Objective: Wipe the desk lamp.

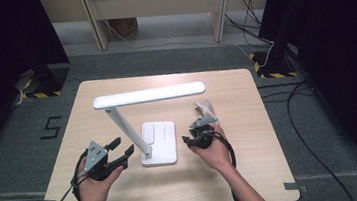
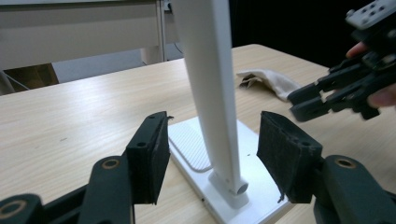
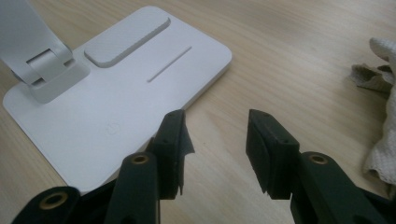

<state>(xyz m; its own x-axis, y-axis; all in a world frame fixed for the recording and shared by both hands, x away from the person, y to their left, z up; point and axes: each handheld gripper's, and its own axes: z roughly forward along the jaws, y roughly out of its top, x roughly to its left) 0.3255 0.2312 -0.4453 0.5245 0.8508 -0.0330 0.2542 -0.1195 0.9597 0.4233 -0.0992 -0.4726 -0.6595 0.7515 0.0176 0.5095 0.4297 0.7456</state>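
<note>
Lamp (image 1: 141, 119) is seen at frame centre on the table (image 1: 101, 199), its stem flanked by the wide, empty left gripper (image 1: 125, 153). Right gripper (image 1: 187, 141), likewise gaping, is held beside the base; closing on the stem is judged next.

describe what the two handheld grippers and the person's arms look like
Both grippers are black, each with two flat-padded jaws and brass-coloured pivot rivets. The left gripper carries a grey three-cornered plate dotted with small holes; the right gripper has a smaller grey plate on top. A black cable loops back from each along the forearm. The pads look worn and frayed at the edges. The forearms are bare, no sleeves in view.
</note>
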